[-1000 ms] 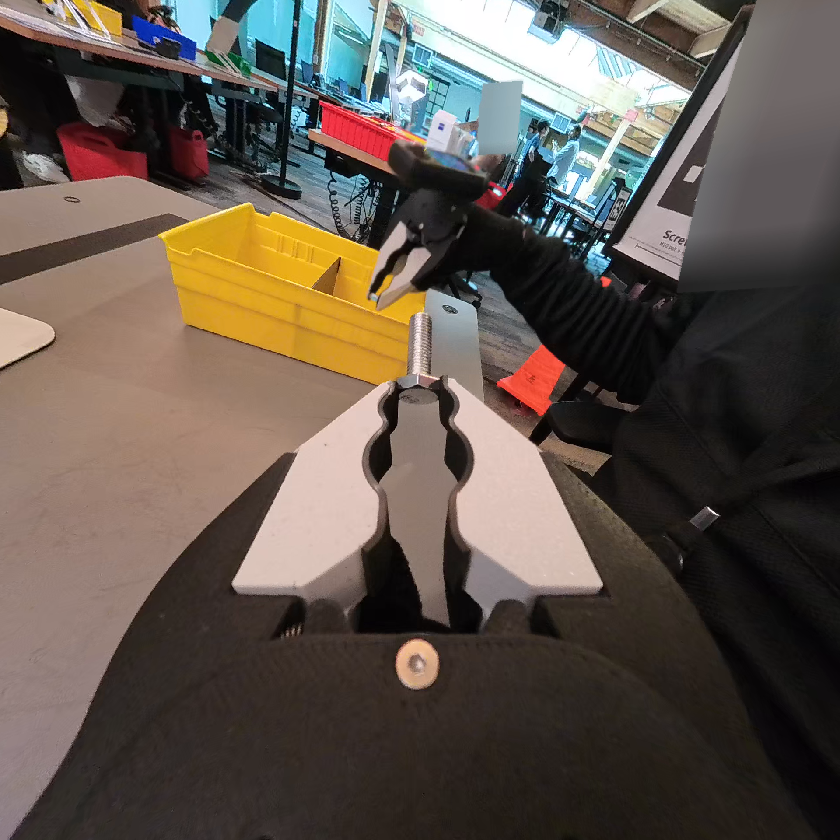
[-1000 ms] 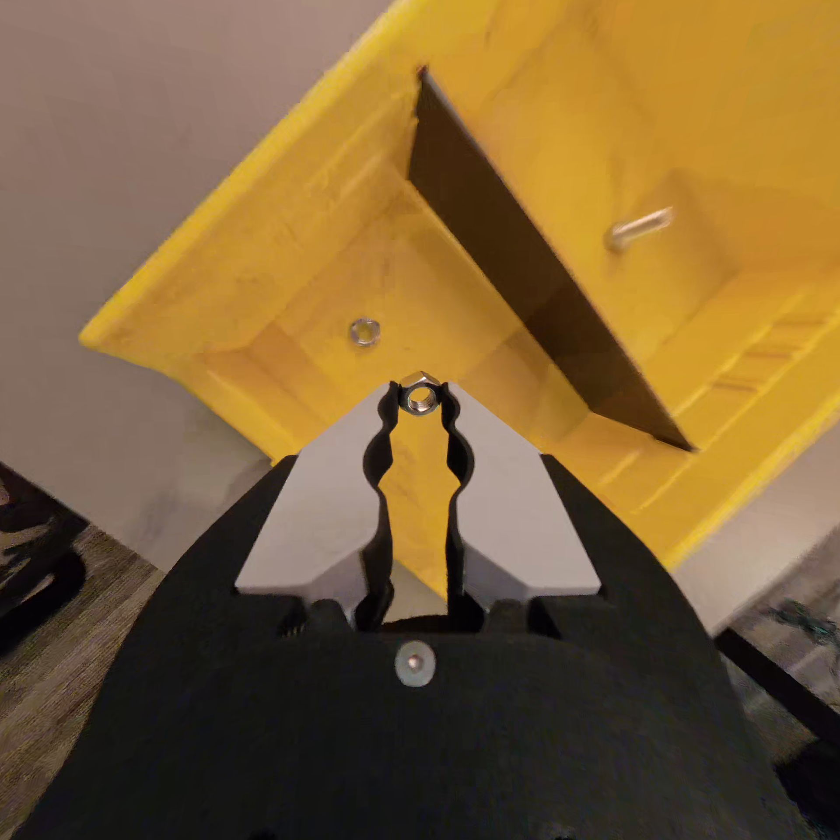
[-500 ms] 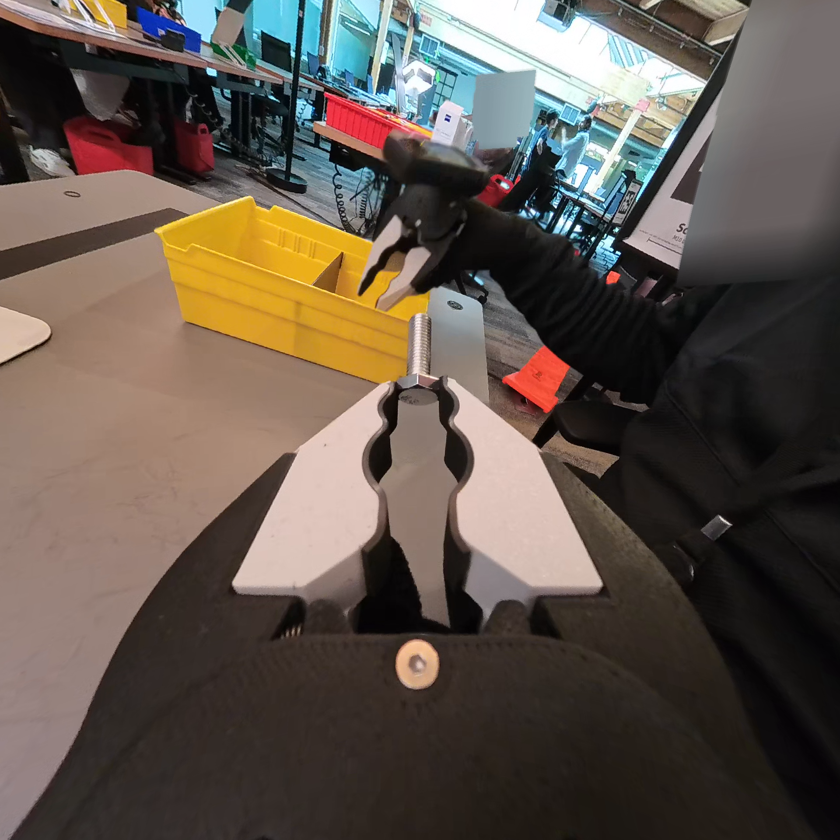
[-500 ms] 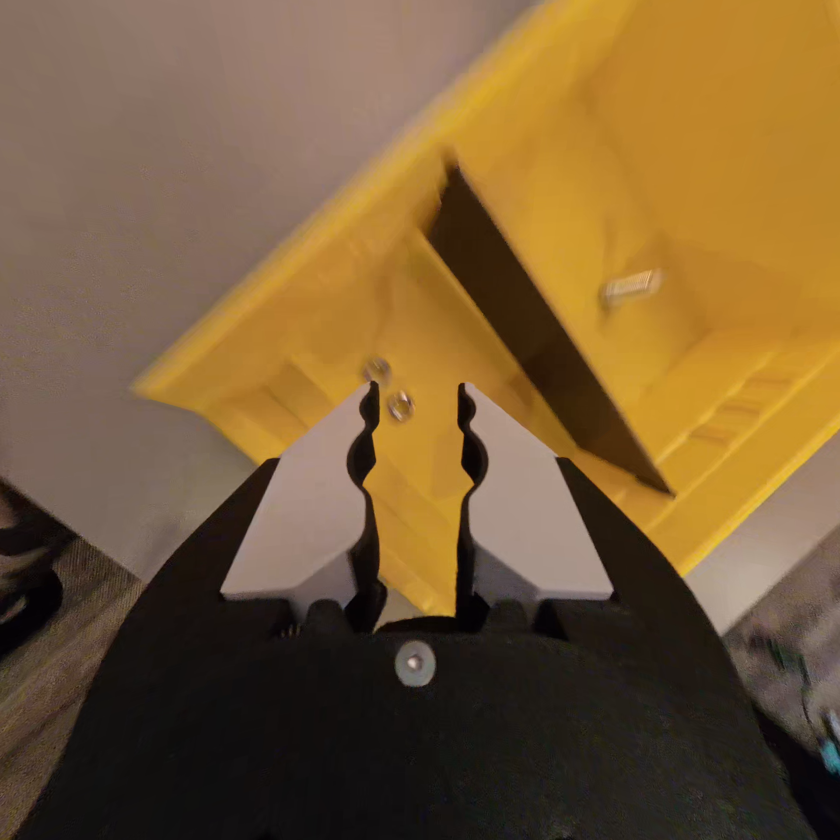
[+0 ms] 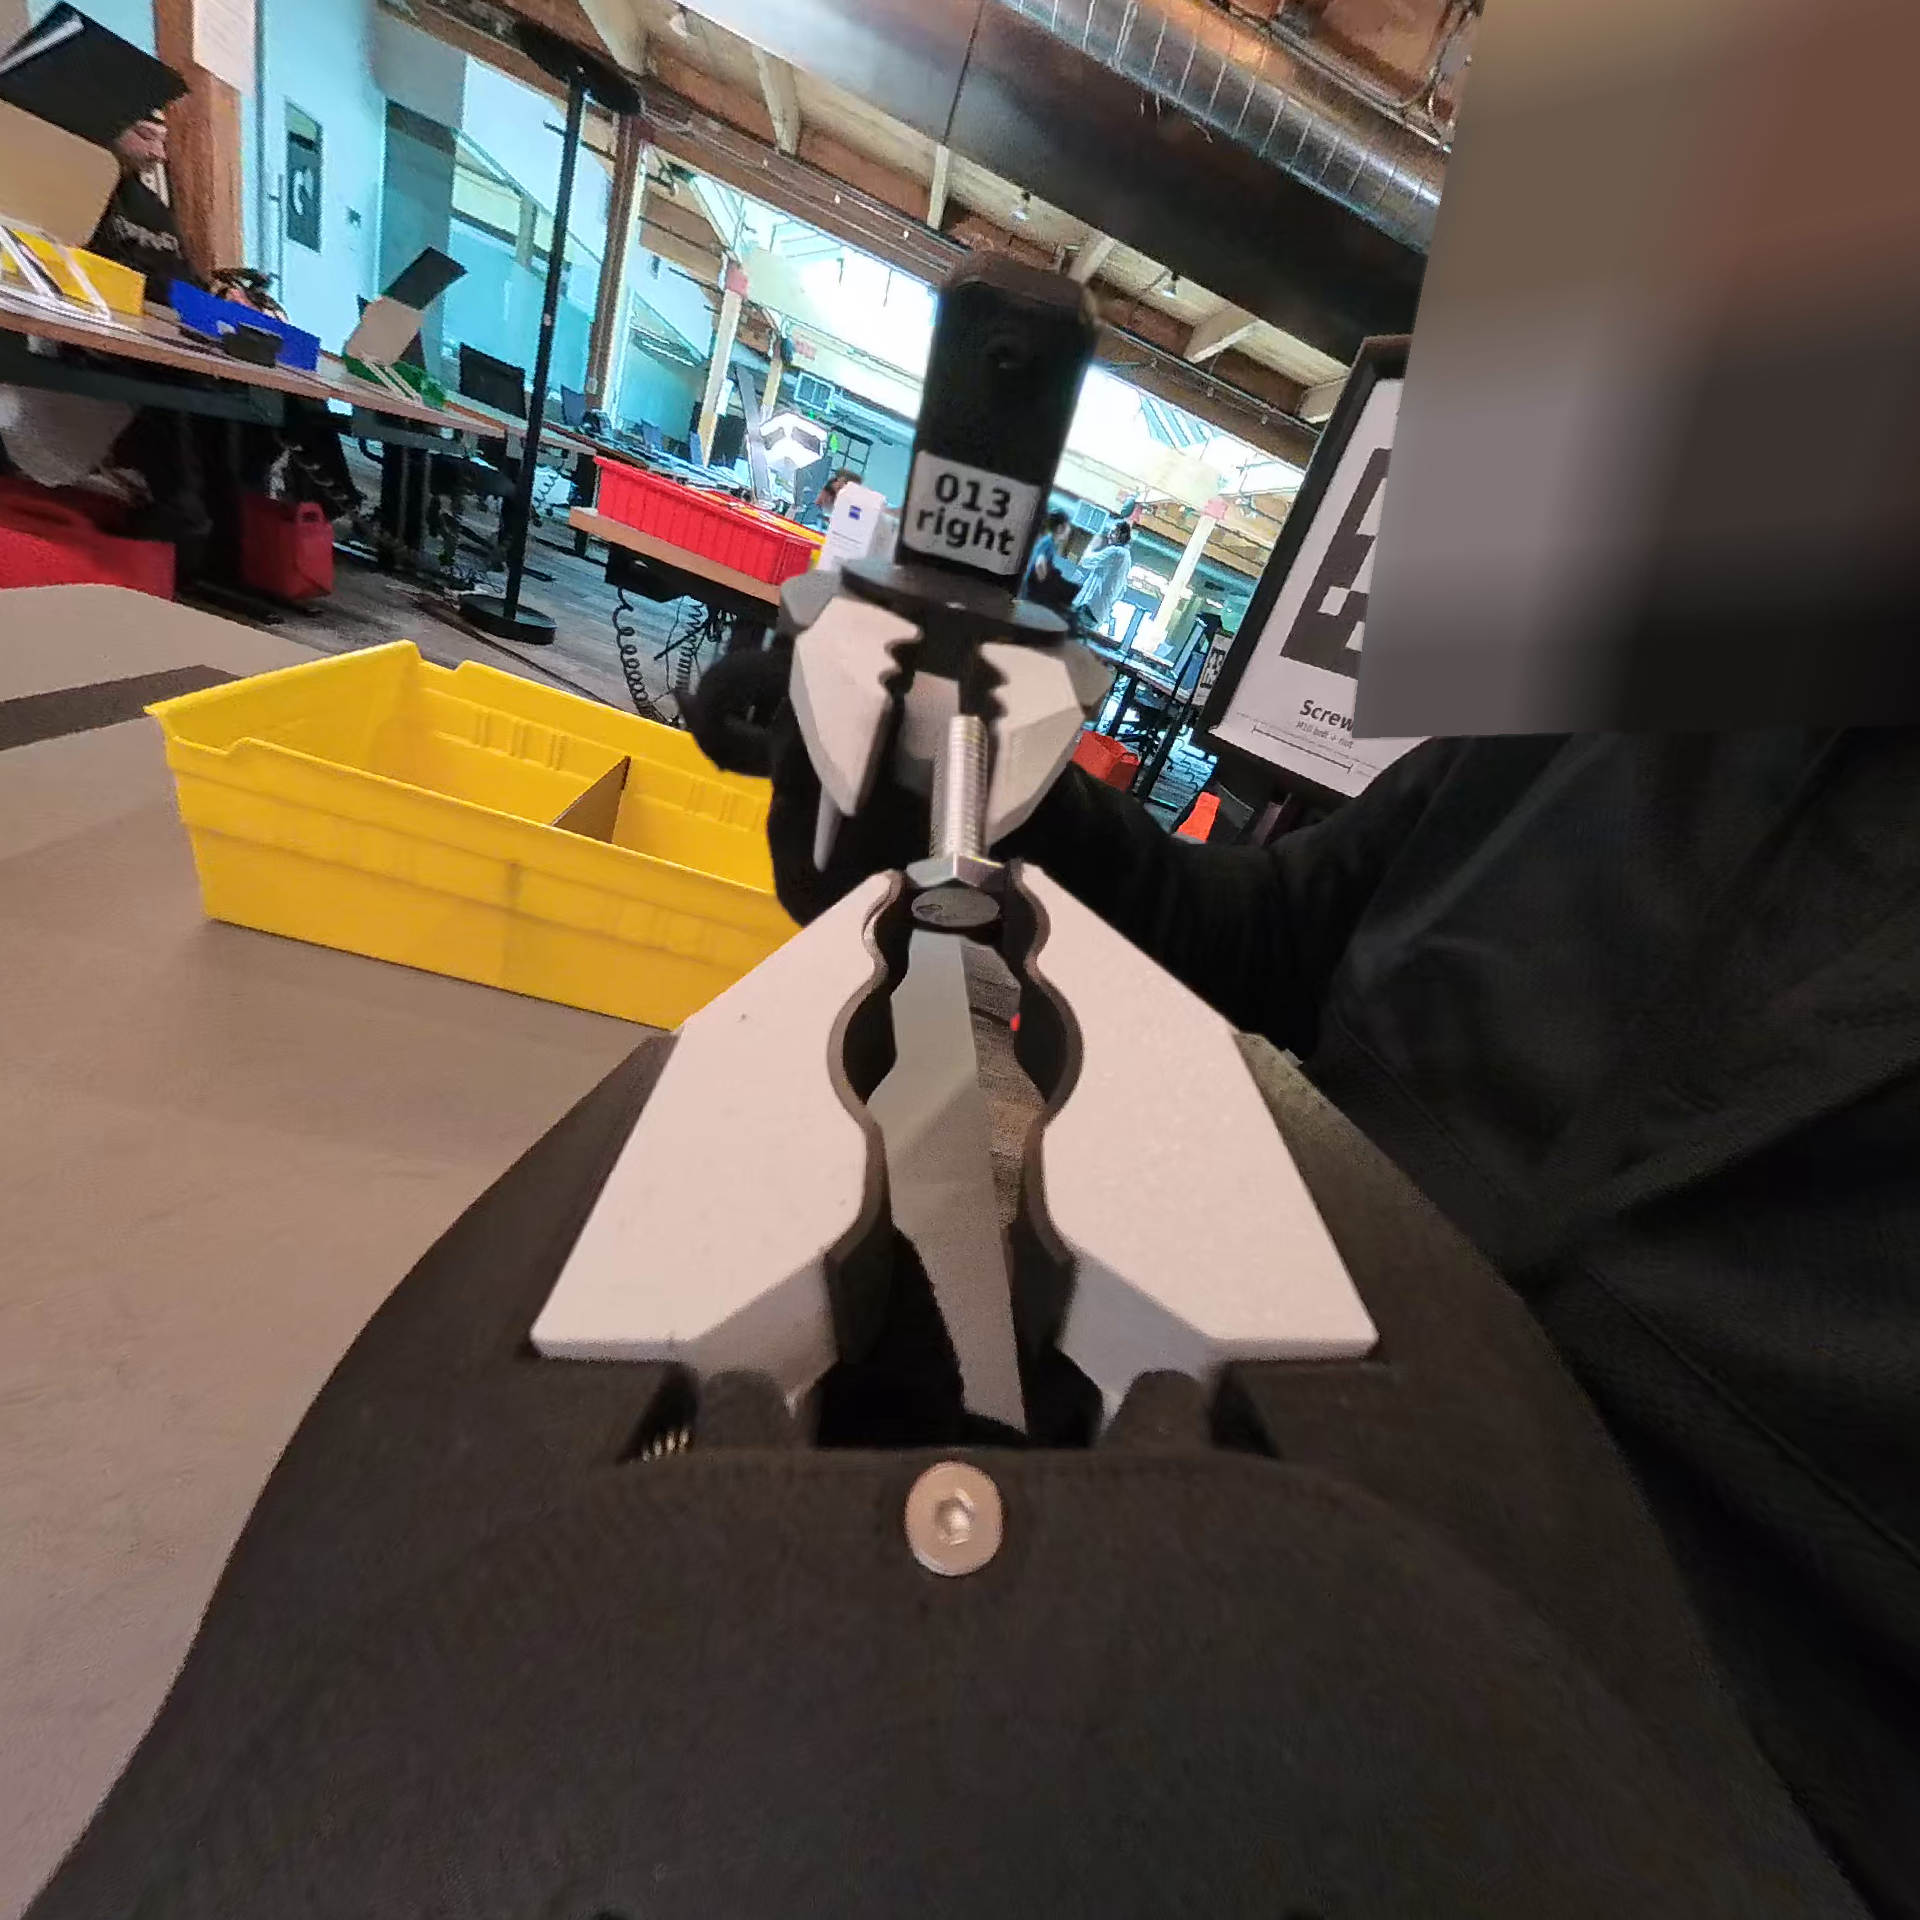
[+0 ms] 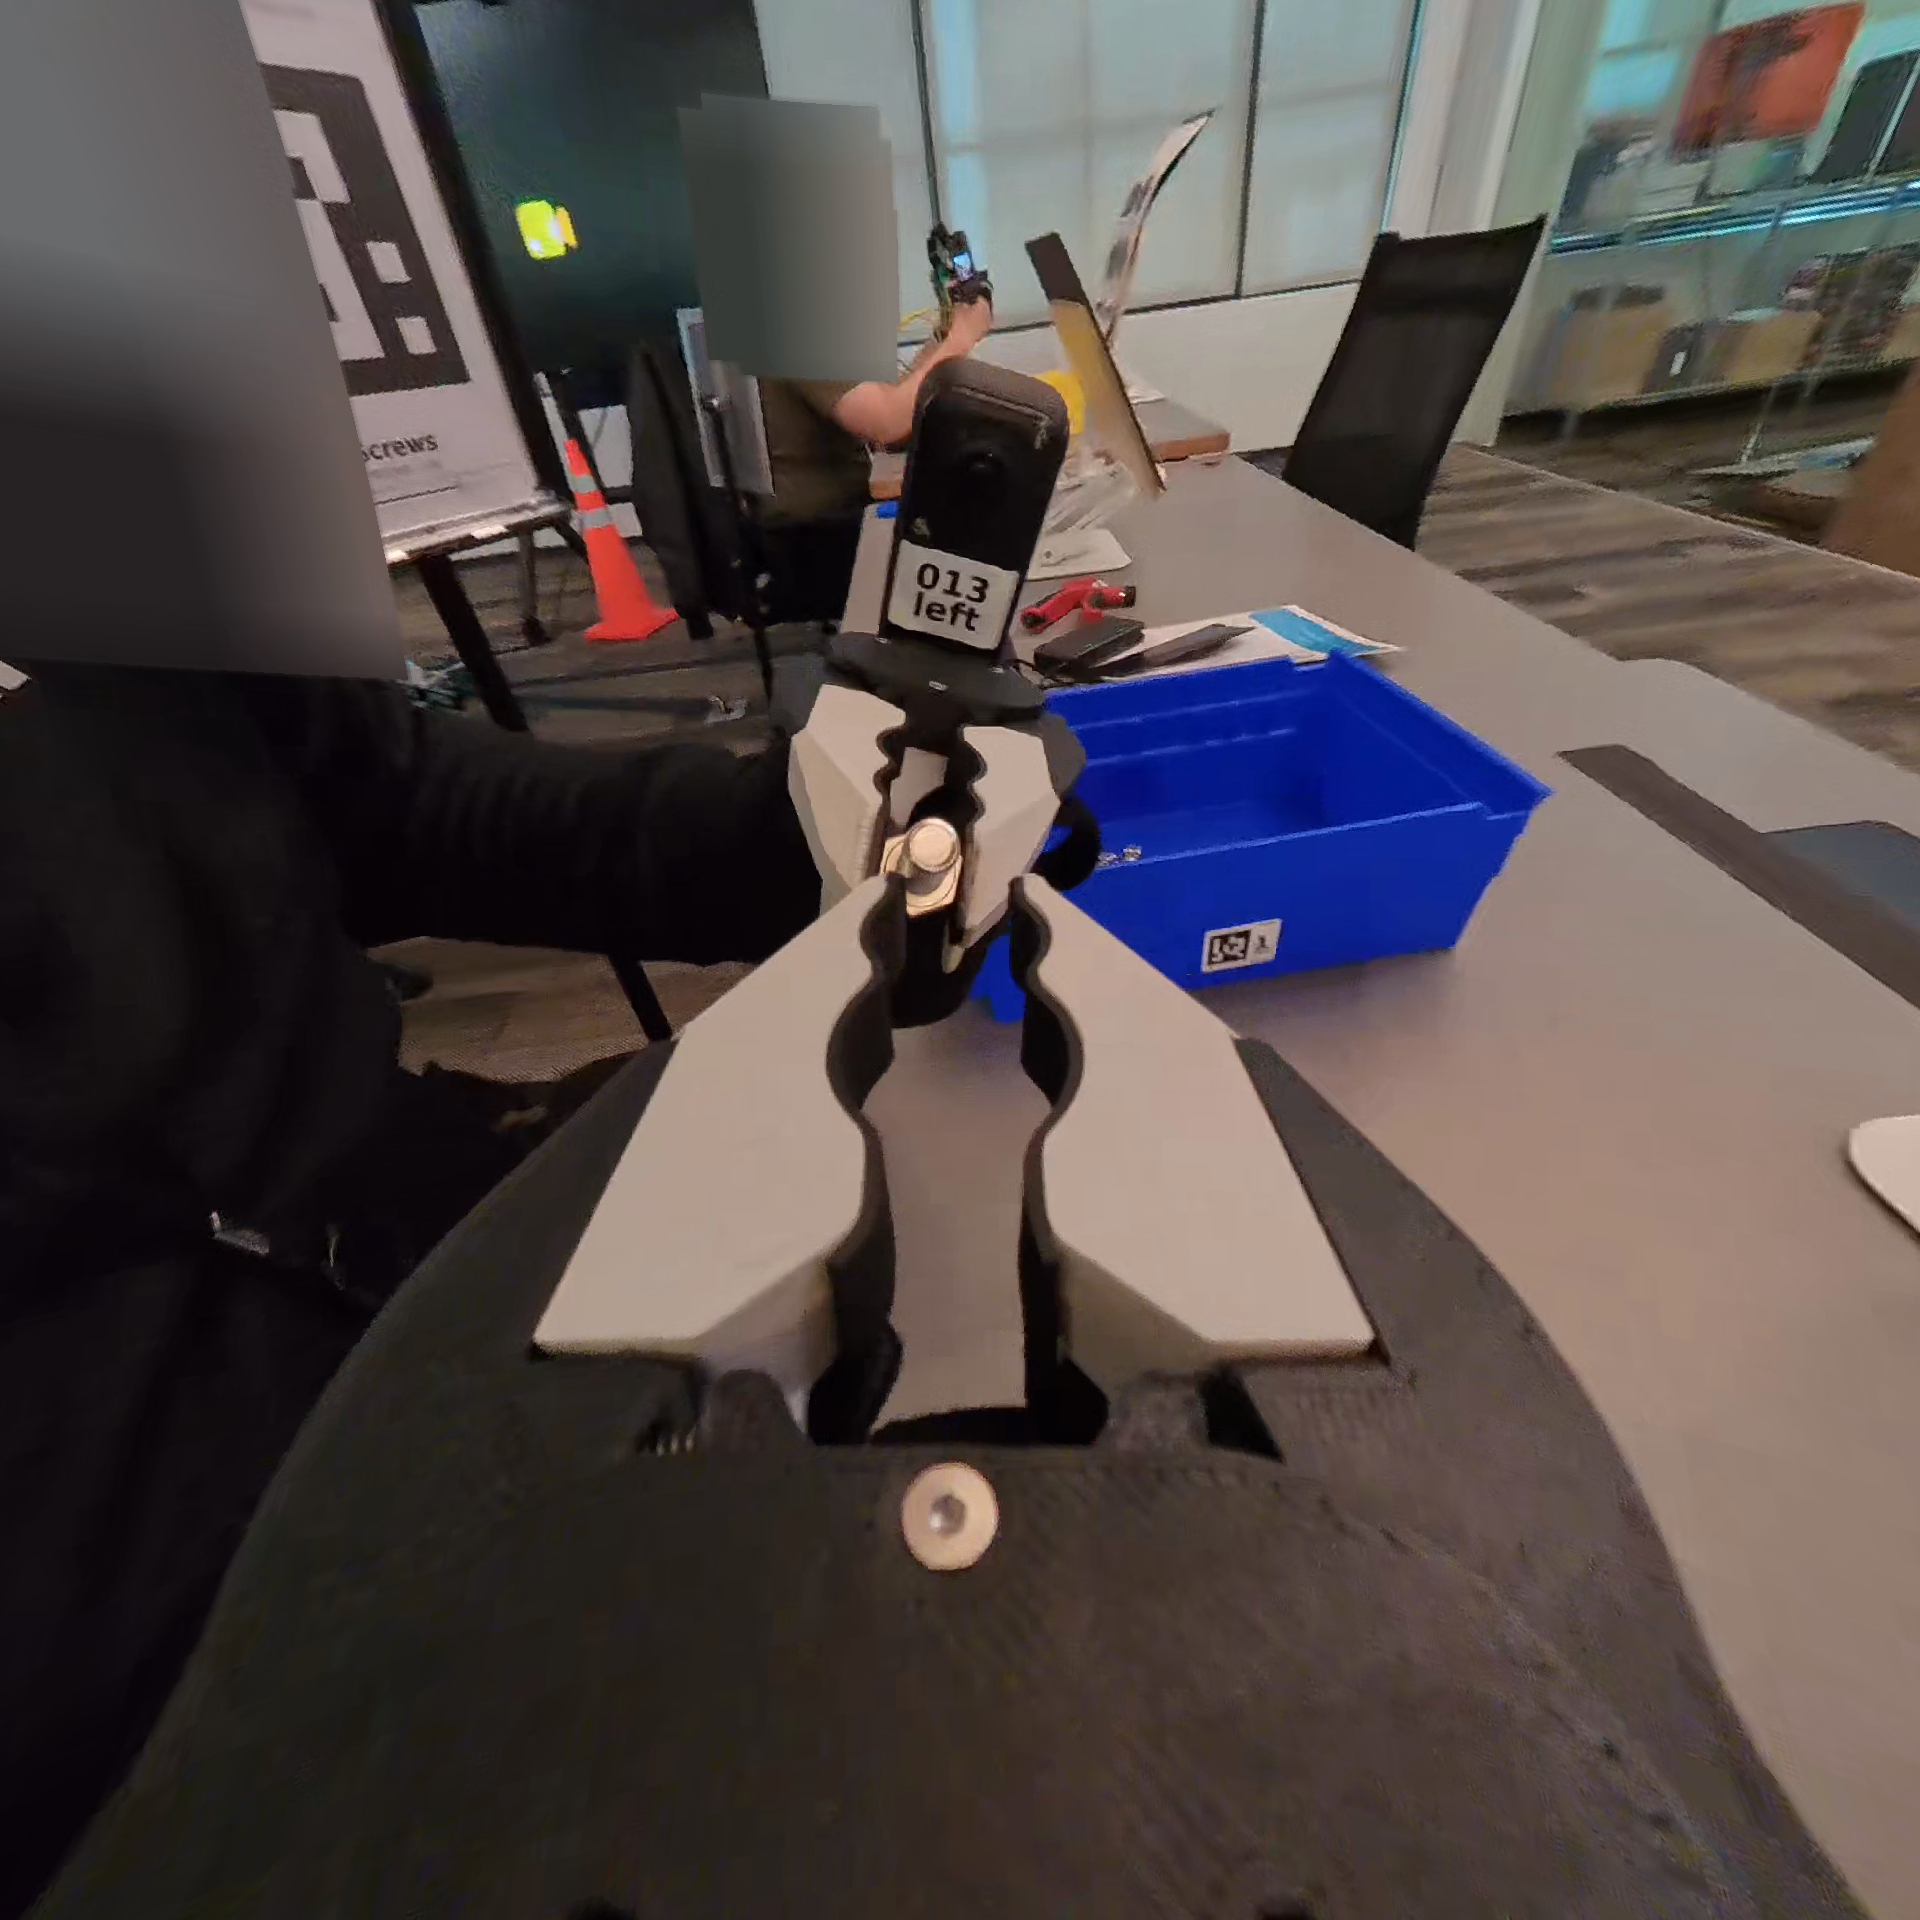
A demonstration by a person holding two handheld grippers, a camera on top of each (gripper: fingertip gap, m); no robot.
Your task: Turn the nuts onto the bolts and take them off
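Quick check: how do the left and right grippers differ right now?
The left gripper is shut on the bolt, clamping its hex head; the right gripper is open and holds nothing. The left gripper carries the bolt with its shank pointing at the right gripper, whose jaws stand either side of the bolt's tip. Both are the same grey-and-black build and face each other.

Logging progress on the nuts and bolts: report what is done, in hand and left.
Done: one nut is off; a second ago the right gripper held it over the yellow bin, then let go. In hand: the left gripper clamps a bolt by its head, thread bare; the right one is open and empty. Left: probably putting this bolt away.
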